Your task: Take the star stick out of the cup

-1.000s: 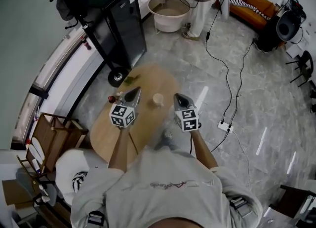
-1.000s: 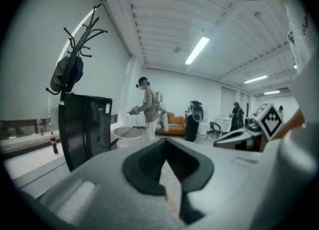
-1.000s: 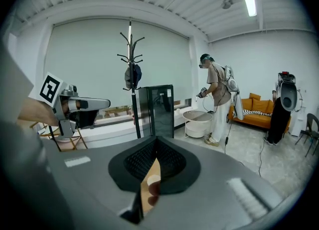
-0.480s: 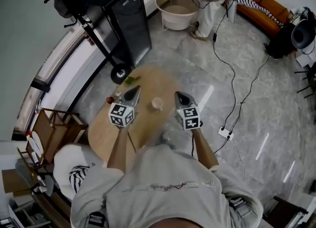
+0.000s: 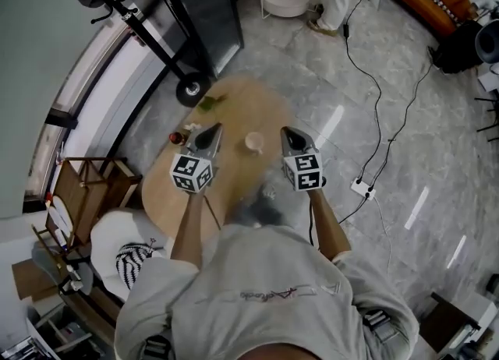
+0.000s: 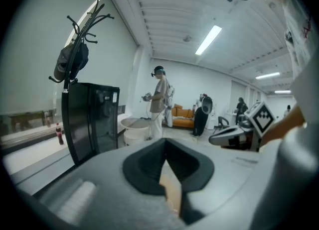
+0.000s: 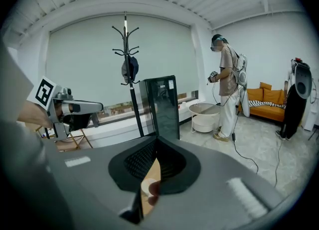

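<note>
Pale cup (image 5: 253, 142), seemingly untouched, near right claw (image 5: 289, 139)

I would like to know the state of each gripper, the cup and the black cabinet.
Left gripper: shut, holding nothing.
Right gripper: shut, holding nothing.
Small pale cup: upright on the oval wooden table, untouched; contents too small to tell.
Tall black cabinet: door closed.

Whitish cup (image 5: 254, 142) — tan wooden table (image 5: 240, 111)
</note>
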Demonstrator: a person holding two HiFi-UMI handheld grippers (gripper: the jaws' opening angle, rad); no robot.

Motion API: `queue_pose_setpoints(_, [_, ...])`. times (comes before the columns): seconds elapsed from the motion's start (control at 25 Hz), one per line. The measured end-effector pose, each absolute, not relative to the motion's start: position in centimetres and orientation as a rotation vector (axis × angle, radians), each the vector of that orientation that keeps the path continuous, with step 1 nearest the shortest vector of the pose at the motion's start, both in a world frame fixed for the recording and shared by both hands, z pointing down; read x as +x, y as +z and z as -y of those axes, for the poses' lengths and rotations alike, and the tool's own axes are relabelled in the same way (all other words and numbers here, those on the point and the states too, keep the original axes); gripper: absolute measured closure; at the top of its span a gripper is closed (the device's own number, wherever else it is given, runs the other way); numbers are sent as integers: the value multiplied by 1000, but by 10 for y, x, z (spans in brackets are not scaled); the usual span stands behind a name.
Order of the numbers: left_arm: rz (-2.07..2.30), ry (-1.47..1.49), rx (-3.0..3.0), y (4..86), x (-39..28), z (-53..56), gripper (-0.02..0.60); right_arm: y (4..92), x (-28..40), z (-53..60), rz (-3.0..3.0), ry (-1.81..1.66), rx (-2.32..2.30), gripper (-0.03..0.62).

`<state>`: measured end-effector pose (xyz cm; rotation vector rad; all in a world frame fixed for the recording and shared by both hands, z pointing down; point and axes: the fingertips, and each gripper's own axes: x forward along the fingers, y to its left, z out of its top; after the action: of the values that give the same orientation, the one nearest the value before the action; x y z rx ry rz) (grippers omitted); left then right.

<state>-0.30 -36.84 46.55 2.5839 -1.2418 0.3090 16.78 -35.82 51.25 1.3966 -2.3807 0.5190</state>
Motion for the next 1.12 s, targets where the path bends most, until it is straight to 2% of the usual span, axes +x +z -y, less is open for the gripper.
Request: queue_pose_setpoints(1.12, [1064,325,2430,637,-85,373,581,667,71,373,2206,718,1405,589])
